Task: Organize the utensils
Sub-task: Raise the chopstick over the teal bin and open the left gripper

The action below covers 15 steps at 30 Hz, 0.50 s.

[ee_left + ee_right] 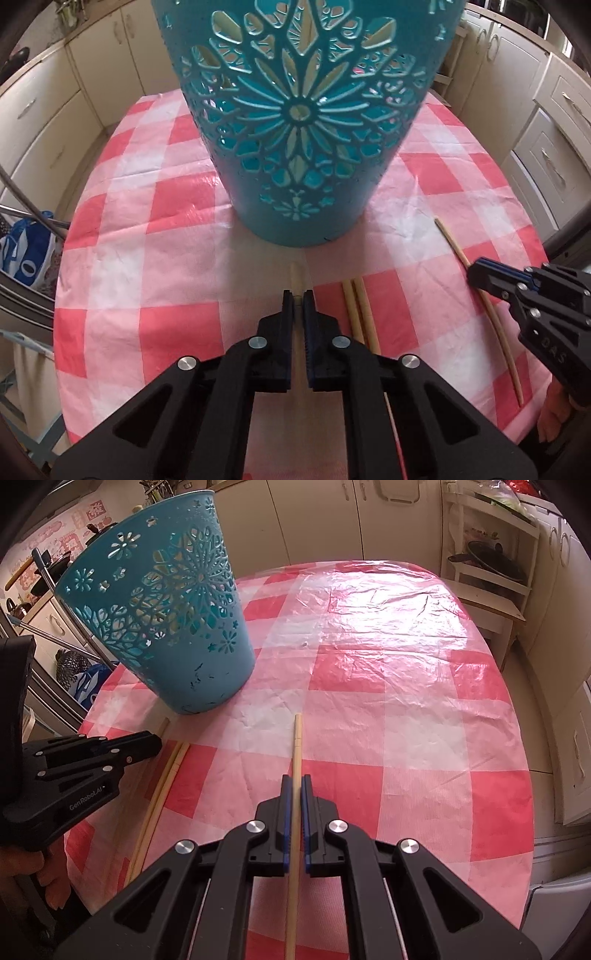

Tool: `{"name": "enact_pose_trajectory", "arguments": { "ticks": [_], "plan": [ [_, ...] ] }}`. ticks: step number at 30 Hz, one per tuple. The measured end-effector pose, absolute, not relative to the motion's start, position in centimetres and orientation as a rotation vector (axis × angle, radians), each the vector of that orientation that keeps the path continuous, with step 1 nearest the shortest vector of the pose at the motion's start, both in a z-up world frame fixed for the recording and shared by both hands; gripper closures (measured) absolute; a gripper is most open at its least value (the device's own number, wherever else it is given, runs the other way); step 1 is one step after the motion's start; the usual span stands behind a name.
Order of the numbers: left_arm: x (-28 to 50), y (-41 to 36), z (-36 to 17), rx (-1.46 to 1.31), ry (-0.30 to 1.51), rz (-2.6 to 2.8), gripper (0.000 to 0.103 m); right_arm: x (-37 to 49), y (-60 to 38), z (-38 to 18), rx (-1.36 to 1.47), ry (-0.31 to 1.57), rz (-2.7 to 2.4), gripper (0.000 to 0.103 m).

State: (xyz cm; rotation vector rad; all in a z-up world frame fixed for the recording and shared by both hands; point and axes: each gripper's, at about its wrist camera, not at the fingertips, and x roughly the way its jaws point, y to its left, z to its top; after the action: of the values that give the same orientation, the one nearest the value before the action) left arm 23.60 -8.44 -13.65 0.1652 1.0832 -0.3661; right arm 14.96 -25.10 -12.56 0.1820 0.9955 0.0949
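Note:
A teal cut-out basket (299, 118) stands on the red-and-white checked table (155, 236), straight ahead of my left gripper (297, 299); it also shows in the right wrist view (162, 620) at the left. My left gripper is shut on a pale chopstick (295, 277) whose tip points at the basket's base. My right gripper (295, 782) is shut on another chopstick (297, 738) and shows in the left wrist view (480, 277). Two loose chopsticks (360, 314) lie side by side between the grippers, also seen in the right wrist view (162, 786).
The table's bare checked cloth (388, 664) stretches right of the basket. Cream cabinets (44, 110) ring the room. A white shelf with pans (487, 565) stands beyond the far right corner. A blue-and-white bag (26, 251) sits left of the table.

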Motion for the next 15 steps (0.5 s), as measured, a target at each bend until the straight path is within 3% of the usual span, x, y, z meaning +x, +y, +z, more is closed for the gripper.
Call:
{"name": "enact_pose_trajectory", "arguments": {
  "ticks": [4, 7, 15],
  "plan": [
    [21.5, -6.7, -11.8, 0.034, 1.122, -0.507, 0.098, 15.0, -25.1, -12.5, 0.185, 0.997, 0.095, 0.097],
    [20.2, -4.8, -6.7, -0.094, 1.062, -0.625, 0.098, 14.9, -25.1, -12.5, 0.188, 0.999, 0.092, 0.097],
    [22.7, -2.2, 8.5, -0.256, 0.544, -0.565, 0.098, 15.0, -25.1, -12.6, 0.195, 0.997, 0.087, 0.097]
  ]
}}
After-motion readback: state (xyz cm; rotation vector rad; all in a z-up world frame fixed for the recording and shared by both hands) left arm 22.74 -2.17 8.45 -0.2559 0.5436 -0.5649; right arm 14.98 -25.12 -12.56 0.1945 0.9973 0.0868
